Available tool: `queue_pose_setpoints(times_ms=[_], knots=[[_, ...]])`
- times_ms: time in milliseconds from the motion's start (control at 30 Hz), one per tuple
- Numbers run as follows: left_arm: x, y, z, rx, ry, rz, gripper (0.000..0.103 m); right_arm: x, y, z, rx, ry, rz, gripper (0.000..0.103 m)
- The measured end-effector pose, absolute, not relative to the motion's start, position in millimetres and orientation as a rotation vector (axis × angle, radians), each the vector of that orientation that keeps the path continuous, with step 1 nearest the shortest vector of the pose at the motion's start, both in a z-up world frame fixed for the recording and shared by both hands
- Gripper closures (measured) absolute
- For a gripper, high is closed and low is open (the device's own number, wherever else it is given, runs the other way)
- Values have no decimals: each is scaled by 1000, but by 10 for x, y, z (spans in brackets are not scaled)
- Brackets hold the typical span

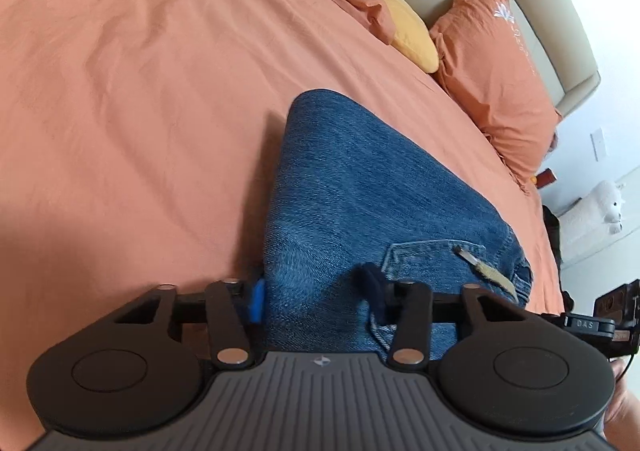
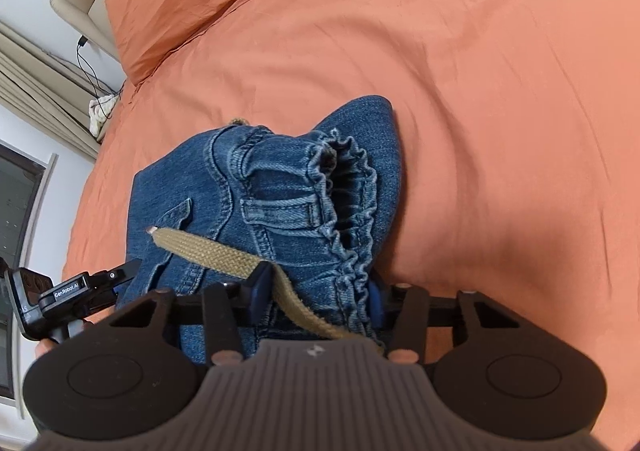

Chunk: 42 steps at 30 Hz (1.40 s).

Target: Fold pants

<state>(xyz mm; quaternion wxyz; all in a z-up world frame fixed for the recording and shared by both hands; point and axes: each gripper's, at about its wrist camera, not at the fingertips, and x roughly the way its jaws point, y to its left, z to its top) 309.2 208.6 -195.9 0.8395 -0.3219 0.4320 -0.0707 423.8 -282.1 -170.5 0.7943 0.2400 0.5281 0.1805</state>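
Lying on a wide orange cotton bed sheet (image 1: 140, 91), the blue denim pants (image 1: 360, 179) are seen bunched into a short, thick bundle, and both tools are closed on the near end of it. The left gripper (image 1: 316, 303) is pinched on the plain side of the denim, with one blue pad at the cloth's edge and a dark pad pressed into the top. The right gripper (image 2: 316, 291) is pinched on the ruffled stretchy waistband (image 2: 352, 219), and a flat tan woven drawstring (image 2: 208, 251) is draped across its fingers. From the jaws, the bundle's long side is stretched straight away toward a rounded fold at the far end. Each tool is held equally near to the cloth, side by side, so the next lift or fold would likely be done by both together, moving away from the holder. The loose drawstring could get caught in the fold. The sheet looks soft and a little wrinkled, so the denim may drag on it. Orange pillows (image 1: 492, 63) and a yellow cushion (image 1: 412, 31) are set at a cream padded headboard (image 1: 552, 35), and a white toy animal (image 1: 600, 211) is seen on the floor
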Motion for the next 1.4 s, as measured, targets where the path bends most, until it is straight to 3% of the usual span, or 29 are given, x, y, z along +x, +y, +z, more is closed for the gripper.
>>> queue_pose_setpoints(times_ms=[33,167,300,633,867,1167,1233,1400], knots=[[3089,2089,-1956,-683,913,-154,62,4234,-2803,-1689,505,1134,385,62],[3048,2080,-1899,-671,900,-169,88,4194,-2722,-1580,476,1112,372,71],[2961,2056,-1754,-643,865,-168,94,4110,-2702,-1418,462,1080,372,77],[2619,2517,-1206,-585,830,-112,95,3948,-2027,-908,406,1020,529,82],[2400,3131,-767,-441,885,-29,95,3750,-1293,-970,535,1055,619,82],[2370,3267,-1258,-322,989,62,94,3472,-812,-1411,513,1147,559,82],[2381,3262,-1342,-316,1004,87,91,3470,-851,-1455,536,1159,523,80],[2421,3161,-1300,-211,1027,147,71,3443,-692,-1381,427,1154,470,71]])
